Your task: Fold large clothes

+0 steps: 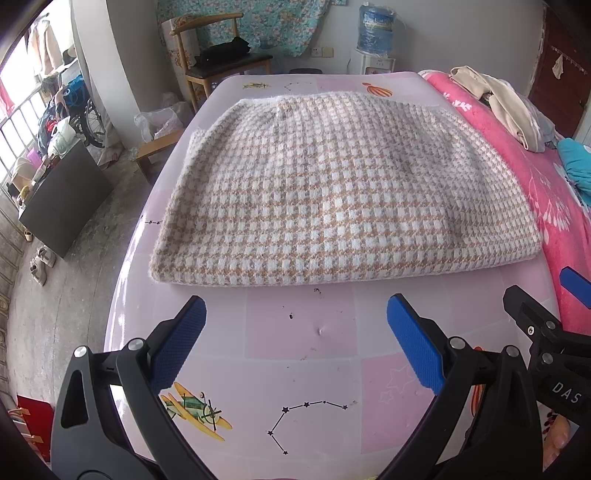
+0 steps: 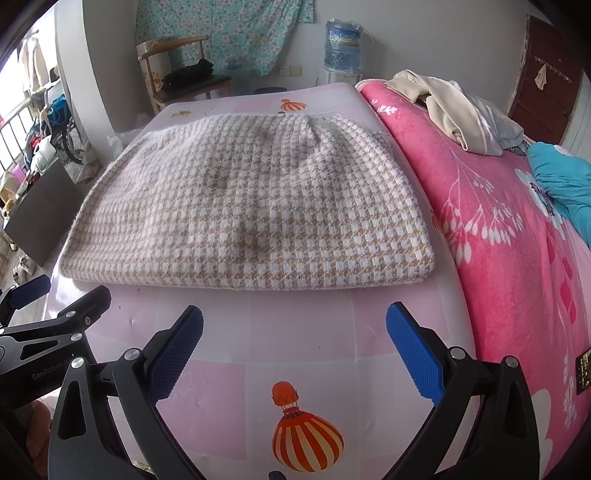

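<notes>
Thick, soft, fuzzy houndstooth knit (image 1: pixel 343 192), already doubled and flat on the pink mat (image 1: pixel 299 332); best pinched at near corners; left gripper (image 1: pixel 295 332) and right gripper (image 2: pixel 295 332) empty, jaws wide.

Pale walls enclose the room; a floral turquoise cloth (image 1: pixel 255 22) hangs behind a wooden chair (image 1: pixel 218 62). A water dispenser (image 1: pixel 375 44) stands by the wall, daylight enters a barred window (image 2: pixel 14 125) at left, over grey concrete floor (image 1: pixel 70 295)

Soft, even daylight enters from the left window (image 1: pixel 14 110); focus is sharp, with heavy fisheye bending and dark corners.
</notes>
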`<state>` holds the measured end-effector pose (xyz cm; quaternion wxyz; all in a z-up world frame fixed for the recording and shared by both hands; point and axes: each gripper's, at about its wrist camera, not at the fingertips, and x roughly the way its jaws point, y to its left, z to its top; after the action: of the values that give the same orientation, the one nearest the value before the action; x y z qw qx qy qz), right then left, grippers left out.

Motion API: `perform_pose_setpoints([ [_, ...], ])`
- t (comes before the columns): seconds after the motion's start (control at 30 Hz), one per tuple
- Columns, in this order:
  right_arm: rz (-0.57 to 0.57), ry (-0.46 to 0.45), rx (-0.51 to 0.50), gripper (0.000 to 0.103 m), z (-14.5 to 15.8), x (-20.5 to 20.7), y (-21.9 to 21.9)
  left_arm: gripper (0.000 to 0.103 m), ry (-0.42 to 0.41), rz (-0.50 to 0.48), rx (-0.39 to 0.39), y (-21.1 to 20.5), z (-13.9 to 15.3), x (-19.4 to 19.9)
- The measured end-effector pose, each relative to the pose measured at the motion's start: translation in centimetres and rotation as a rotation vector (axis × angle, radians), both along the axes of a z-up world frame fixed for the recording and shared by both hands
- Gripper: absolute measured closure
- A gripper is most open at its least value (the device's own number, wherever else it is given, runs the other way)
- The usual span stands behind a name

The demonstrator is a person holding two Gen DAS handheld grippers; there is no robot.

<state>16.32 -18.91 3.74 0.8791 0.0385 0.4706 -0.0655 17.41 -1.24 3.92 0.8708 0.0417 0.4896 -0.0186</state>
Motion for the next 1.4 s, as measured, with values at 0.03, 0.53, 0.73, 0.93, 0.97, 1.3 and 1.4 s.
perform_pose_setpoints([
  [0.03,-0.001,0.001,0.0,0.006,-0.01,-0.01,-0.01,0.008,0.0,0.0,0.001,-0.04,0.04,0.01],
  [0.53,-0.004,0.002,0.001,0.006,-0.1,-0.09,-0.16,0.008,0.002,-0.001,-0.003,-0.15,0.04,0.02],
  [0.73,-0.005,0.003,-0.002,0.006,-0.08,-0.05,-0.09,0.008,0.003,0.0,-0.003,-0.17,0.03,0.04],
  [0.93,-0.006,0.004,-0.003,0.006,-0.15,-0.06,-0.16,0.008,0.003,0.0,-0.003,-0.19,0.0,0.05],
  [0.97,-0.007,0.003,-0.002,0.006,-0.14,-0.07,-0.18,0.008,0.004,0.0,-0.003,-0.23,0.04,0.04],
  [1.3,-0.006,0.003,-0.003,0.006,-0.21,-0.06,-0.26,0.008,0.005,0.001,-0.002,-0.29,0.0,0.04],
  [1.4,-0.005,0.003,-0.004,0.006,-0.22,-0.04,-0.26,0.008,0.007,0.002,-0.003,-0.3,-0.07,0.04],
])
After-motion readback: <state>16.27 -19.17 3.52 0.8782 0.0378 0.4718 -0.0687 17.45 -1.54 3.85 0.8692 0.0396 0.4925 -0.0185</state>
